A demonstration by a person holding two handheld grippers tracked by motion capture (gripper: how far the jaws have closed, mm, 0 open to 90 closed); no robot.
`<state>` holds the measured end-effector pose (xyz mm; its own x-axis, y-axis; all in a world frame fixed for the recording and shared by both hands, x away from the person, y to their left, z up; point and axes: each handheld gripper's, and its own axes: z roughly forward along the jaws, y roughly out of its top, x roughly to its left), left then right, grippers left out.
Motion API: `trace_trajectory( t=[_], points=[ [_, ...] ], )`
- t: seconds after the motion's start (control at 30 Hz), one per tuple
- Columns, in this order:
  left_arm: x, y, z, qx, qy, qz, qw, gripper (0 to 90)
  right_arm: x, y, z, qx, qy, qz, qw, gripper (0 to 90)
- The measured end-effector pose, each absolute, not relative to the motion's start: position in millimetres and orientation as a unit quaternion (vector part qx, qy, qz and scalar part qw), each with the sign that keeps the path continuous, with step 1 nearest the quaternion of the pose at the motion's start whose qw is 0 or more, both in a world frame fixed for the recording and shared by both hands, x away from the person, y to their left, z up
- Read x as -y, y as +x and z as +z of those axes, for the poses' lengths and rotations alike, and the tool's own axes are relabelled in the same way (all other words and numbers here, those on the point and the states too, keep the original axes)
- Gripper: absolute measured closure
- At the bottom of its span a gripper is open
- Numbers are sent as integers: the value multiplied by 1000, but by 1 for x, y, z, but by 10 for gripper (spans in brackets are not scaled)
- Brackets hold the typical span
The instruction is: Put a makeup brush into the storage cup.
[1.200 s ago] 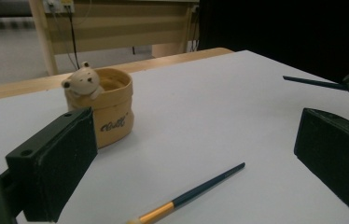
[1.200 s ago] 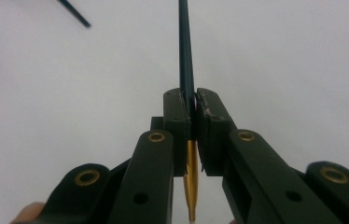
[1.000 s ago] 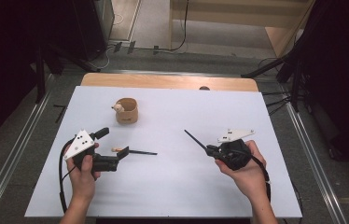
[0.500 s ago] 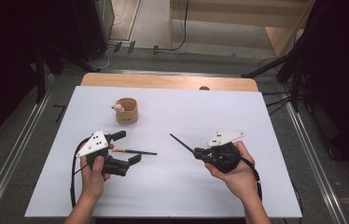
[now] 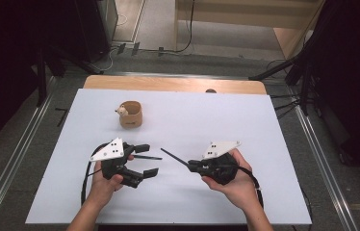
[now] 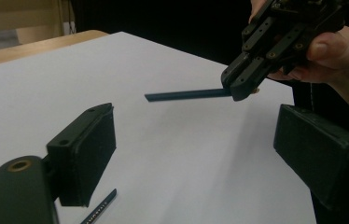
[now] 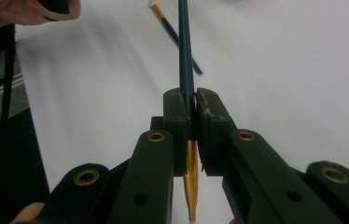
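My right gripper (image 5: 193,165) is shut on a dark pencil (image 5: 174,158) that sticks out to the left, above the white table. In the right gripper view the jaws (image 7: 192,100) clamp this pencil (image 7: 185,46), and its yellow rear end shows behind them. A second dark pencil (image 5: 147,157) lies flat on the table. My left gripper (image 5: 145,160) stands open with its jaws either side of that lying pencil (image 6: 99,210), which is close to one jaw and untouched. The left gripper view looks past my open left gripper (image 6: 196,140) at my right gripper (image 6: 242,86) and its held pencil (image 6: 186,95).
A small wooden cup (image 5: 131,114) with a pale item (image 5: 120,111) at its rim stands at the back left of the white table (image 5: 264,125). A wooden strip (image 5: 168,83) runs along the far edge. Metal rails flank the table.
Both hands have moved toward the table's middle. My left gripper has come over the lying pencil, and my right gripper has carried its pencil leftward, tip nearer the left gripper.
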<state>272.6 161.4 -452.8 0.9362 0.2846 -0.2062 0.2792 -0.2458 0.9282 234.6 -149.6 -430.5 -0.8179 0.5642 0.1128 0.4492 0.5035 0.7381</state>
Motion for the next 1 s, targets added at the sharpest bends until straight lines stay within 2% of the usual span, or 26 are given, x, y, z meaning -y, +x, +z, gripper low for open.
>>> trace_trajectory(
  t=[0.13,0.33,0.5,0.7,1.0],
  points=[
    [-159,274,-455,-182,798,-11,575,164,140,230,-429,-870,272,406,57,849],
    [-159,276,-456,-170,797,-48,577,299,133,225,-426,-876,251,410,45,849],
    [-157,275,-457,-162,798,-62,577,363,132,224,-426,-877,239,415,36,849],
    [-158,276,-457,-156,795,-81,581,425,130,222,-425,-880,225,418,33,849],
    [-155,278,-458,-146,803,-106,567,574,131,220,-424,-880,212,423,33,849]
  ],
)
